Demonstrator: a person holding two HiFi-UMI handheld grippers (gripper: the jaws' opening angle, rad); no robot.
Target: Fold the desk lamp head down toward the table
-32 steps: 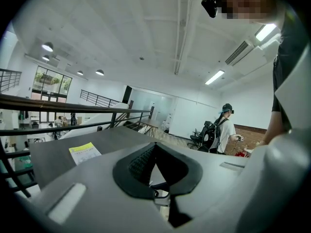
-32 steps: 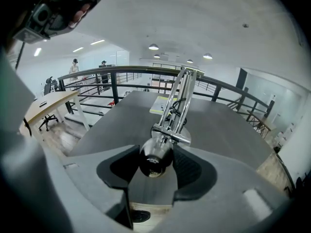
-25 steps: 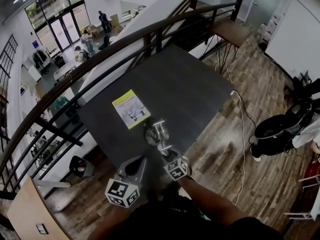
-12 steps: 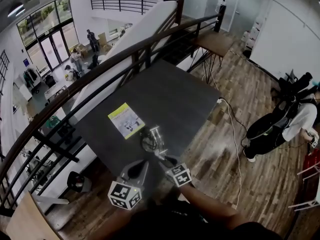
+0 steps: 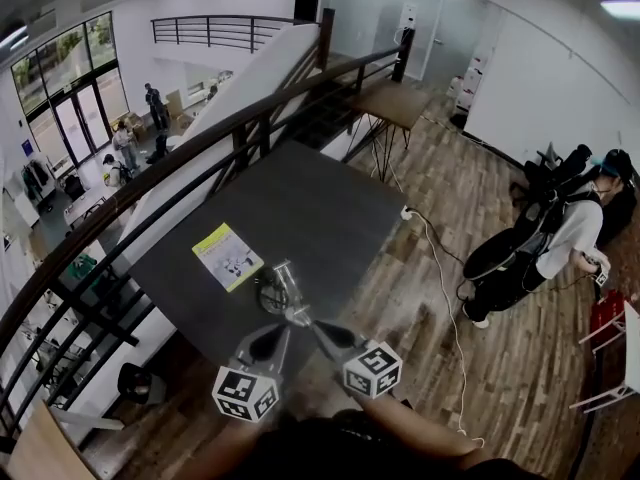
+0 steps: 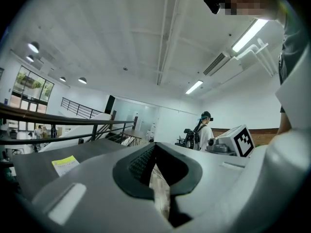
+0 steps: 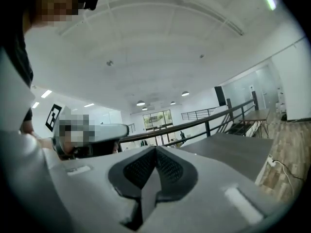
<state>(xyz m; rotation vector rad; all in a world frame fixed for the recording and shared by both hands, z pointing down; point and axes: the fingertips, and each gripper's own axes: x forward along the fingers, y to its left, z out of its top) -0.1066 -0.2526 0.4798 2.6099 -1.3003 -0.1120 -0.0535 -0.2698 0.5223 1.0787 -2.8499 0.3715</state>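
Lamp (image 5: pixel 281 288) lies on table (image 5: pixel 330 198) just ahead of right tool (image 5: pixel 318 325).

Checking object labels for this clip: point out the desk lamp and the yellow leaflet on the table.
desk lamp (image 5: pixel 283 280): head view, on its silvery metal part.
yellow leaflet (image 5: pixel 227 256): head view, on the middle of the page.

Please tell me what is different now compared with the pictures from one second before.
The right gripper rose from the desk lamp toward the camera; its jaws have just been closing, with nothing between them. The left gripper, lamp and yellow leaflet look unchanged.
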